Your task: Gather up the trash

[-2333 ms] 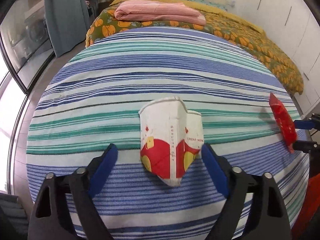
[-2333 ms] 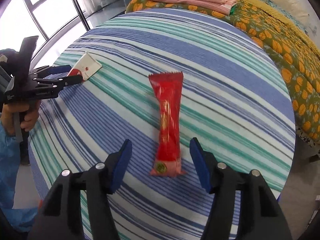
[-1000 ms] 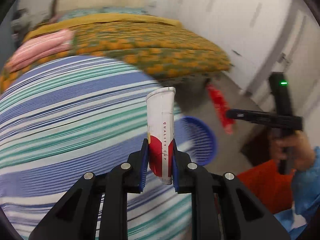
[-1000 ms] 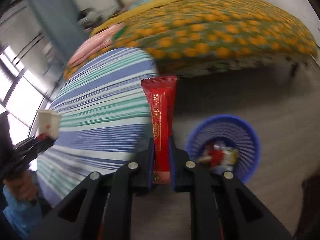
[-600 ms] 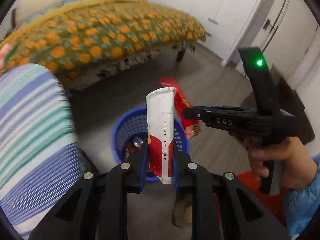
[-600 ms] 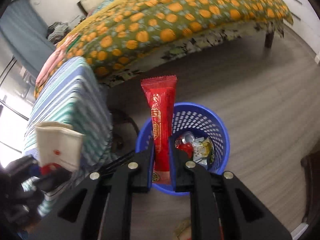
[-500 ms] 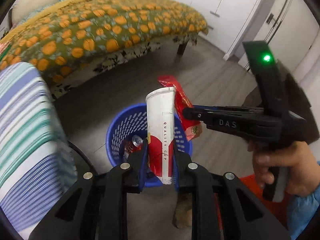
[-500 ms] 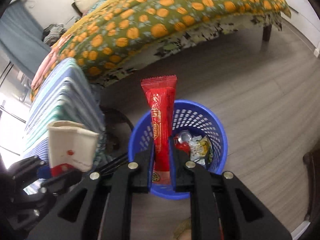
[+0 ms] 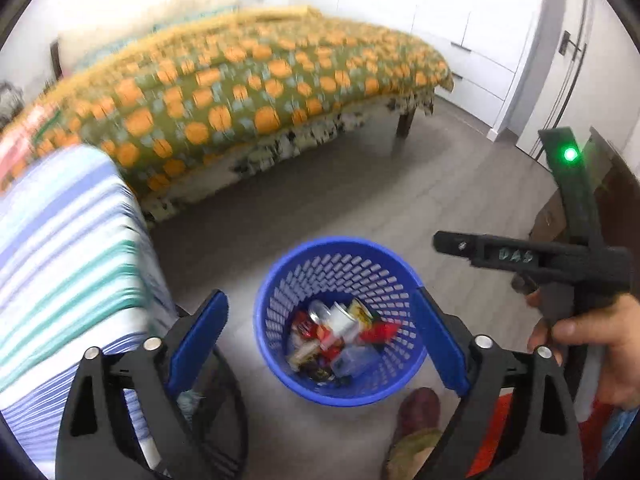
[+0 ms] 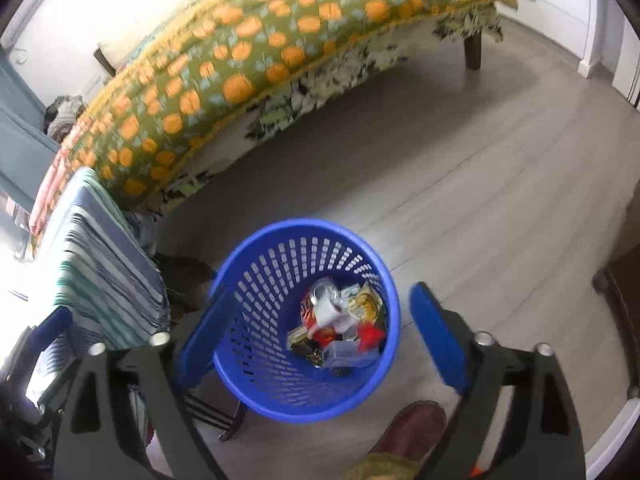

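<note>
Blue basket: a round perforated blue plastic waste basket stands on the grey floor, lower centre of both wrist views.
Trash: crumpled wrappers, a can and a clear plastic piece lie heaped at the basket's bottom.
Left gripper: black frame, blue pads, jaws opening and spread wide above the basket, nothing between them.
Right gripper: jaws opening, wide apart over the basket, nothing between them; a hand holds it at right.
Striped cloth: left edge.
Orange-flowered bedspread: upper frame.
Shoe: bottom, just beside the basket.
</note>
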A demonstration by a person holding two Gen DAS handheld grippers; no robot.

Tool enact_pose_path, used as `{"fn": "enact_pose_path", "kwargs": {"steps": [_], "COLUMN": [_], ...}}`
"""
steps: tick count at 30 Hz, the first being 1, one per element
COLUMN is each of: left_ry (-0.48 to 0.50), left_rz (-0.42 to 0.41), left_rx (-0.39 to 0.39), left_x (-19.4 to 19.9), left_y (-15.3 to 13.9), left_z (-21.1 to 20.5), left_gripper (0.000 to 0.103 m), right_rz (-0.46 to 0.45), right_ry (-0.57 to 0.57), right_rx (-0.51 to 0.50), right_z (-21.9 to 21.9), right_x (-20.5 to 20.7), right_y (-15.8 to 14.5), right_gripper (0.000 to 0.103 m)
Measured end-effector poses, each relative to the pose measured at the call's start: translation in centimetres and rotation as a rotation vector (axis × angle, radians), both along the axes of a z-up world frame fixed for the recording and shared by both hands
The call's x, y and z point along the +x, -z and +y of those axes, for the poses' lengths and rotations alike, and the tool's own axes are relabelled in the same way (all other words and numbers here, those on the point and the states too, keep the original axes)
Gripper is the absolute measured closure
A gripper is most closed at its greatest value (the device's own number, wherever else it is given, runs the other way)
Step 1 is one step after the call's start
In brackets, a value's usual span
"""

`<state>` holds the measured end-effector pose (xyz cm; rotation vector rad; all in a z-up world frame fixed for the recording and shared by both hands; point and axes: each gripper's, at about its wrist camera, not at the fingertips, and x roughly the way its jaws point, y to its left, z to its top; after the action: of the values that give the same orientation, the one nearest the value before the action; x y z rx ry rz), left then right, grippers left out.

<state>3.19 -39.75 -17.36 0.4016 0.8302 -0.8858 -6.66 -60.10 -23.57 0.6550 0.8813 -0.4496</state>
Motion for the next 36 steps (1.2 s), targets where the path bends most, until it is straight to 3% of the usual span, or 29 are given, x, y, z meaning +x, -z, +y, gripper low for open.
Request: {"fn": "enact_pose_path", "kwargs": {"steps": [1, 5, 10, 13, 16, 23, 36], "left_ry": [0.005, 0.040, -0.002, -0.027, -0.057, -0.097, -0.098], "left_rz": [-0.026, -0.030, -0.120, -0.115, -0.109, -0.022, 0.004], "left_rx": [-0.016, -0.058, -0.065, -0.070, -0.062, -0.003, 0.038], "left_x": [-0.9, -4.0, -7.3, -8.2, -8.4, -7.5, -7.7], "left_y": [-0.9, -3.2, -5.2, -6.0, -6.2, -5.2, -3.8], "left_z": [0.7, 3.3, 6.0, 7.0, 7.2, 7.3, 6.9], "left_gripper": [0.007, 0.005, 0.005, 0.005, 0.005, 0.005, 0.005], "right_rz": [-0.012, -0.034, -0.055, -0.105, -0.154, -0.098, 0.004], "right_ry": [0.002, 0.018, 0.039, 0.068, 0.088, 0.068, 0.024], "right_rx": [-0.010, -0.103, -0.299, -0.225, -0.257, -0.299, -0.261], "right_z": [0.4, 3.3, 8.3, 9.4, 9.9, 12.1, 14.7], "right_x": [-0.6, -4.1, -8.5, -10.4, -11.9, -12.6, -12.7], "right_y": [-0.8, -4.5, -8.2, -9.0, -10.4, -10.9, -8.9], "right_gripper": [0.005, 0.004, 0.004, 0.004, 0.005, 0.005, 0.005]}}
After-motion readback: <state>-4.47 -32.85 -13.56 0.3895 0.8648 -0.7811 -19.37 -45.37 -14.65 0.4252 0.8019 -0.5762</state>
